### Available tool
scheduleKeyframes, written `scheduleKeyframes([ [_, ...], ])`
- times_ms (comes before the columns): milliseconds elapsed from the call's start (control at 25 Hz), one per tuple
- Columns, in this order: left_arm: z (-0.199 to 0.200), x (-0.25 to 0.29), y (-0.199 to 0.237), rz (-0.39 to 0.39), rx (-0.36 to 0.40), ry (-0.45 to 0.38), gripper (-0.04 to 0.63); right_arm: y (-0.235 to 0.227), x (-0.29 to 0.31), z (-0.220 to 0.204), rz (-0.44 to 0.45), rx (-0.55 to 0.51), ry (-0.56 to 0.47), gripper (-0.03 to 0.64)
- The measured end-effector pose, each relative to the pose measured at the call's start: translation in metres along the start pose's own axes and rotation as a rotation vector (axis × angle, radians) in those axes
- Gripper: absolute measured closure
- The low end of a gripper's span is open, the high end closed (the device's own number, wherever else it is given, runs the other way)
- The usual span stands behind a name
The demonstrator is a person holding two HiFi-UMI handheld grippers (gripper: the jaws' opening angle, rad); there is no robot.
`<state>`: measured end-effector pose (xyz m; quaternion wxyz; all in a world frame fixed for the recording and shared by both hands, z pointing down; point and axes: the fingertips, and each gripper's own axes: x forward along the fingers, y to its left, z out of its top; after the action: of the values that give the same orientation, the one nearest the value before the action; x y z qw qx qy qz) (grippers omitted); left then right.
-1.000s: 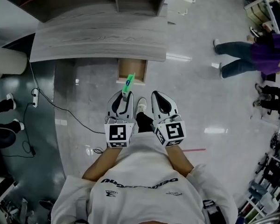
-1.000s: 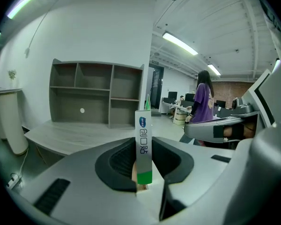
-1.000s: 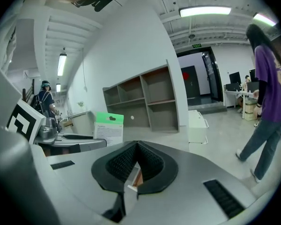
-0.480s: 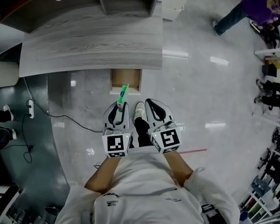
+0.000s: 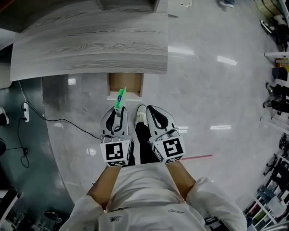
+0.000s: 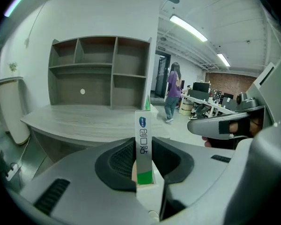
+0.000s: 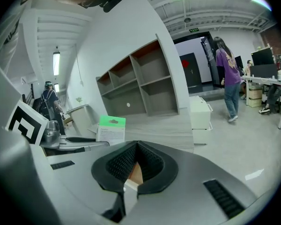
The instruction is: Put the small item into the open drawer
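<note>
Room: glossy grey office floor, with a grey wood-grain desk carrying an open-fronted shelf unit.
Drawer: the open drawer sticks out from under the desk's front edge, its brown inside facing up.
Small item: a slim white-and-green carton stands upright between the jaws, not yet in the drawer. From the head view its green tip falls at the drawer's near edge.
Left gripper: the left gripper is clamped on the carton's lower end, with a ribbed pad against each flat side.
Right gripper: the right gripper has its jaws pressed together with nothing between them. It is held level with the left one, close beside it but not touching.
Wearer: one white shoe shows between the two tools.
Background: a person in a purple top stands far across the room, and a power strip with its cable lies on the floor to the left.
</note>
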<state>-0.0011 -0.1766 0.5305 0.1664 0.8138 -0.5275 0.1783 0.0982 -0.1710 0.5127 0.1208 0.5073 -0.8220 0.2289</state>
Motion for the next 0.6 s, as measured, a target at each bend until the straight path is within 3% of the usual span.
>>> scheduleKeyframes([
  [160, -0.016, 0.010, 0.006, 0.004, -0.019, 0.028, 0.495, 0.008, 0.010, -0.021, 0.054, -0.010, 0.039, 0.588],
  [320, -0.031, 0.039, 0.009, -0.003, -0.016, 0.055, 0.495, -0.004, 0.024, -0.033, 0.043, -0.012, 0.054, 0.588],
  [600, -0.074, 0.077, 0.016, -0.026, 0.037, 0.139, 0.495, -0.010, 0.037, -0.055, 0.055, -0.037, 0.081, 0.588],
])
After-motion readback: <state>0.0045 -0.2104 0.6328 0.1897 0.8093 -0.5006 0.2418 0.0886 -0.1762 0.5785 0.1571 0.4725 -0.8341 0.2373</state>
